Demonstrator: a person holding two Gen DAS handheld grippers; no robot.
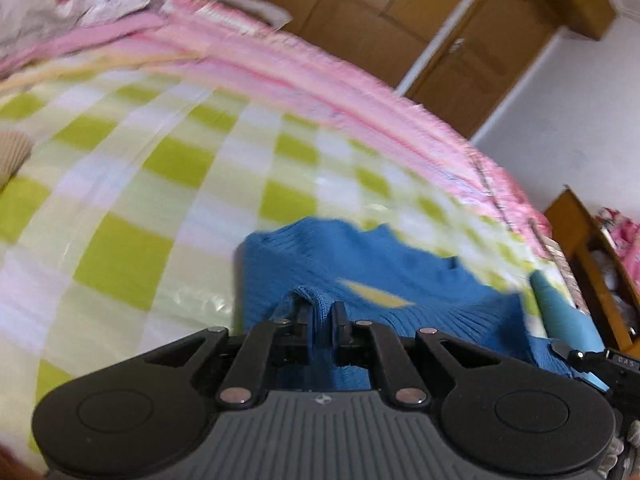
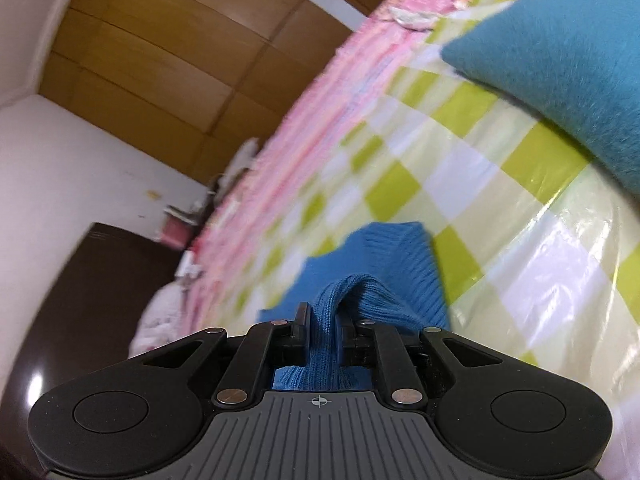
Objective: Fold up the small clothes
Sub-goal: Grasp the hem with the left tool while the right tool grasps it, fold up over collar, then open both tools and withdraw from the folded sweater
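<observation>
**A:** Both grippers, left gripper [image 1: 321, 314] and right gripper [image 2: 323, 316], are clenched on folds of one blue sweater [image 1: 360, 256], lifted partly off the checked sheet [image 1: 160, 168].

**B:** We judge the fold barely begun; laying flat and creasing remain.

**A:** We count two grippers, one blue sweater, one teal garment [image 2: 560, 60], one beige item [image 1: 12, 152].

A: Bed [image 1: 132, 208] under a glossy green-and-white checked cover; pink ruffled bedding [image 1: 320, 76] along its far edge.

B: On the cover: blue ribbed knit [image 1: 384, 272], partly lifted. Teal cushion [image 2: 560, 60] too.
</observation>
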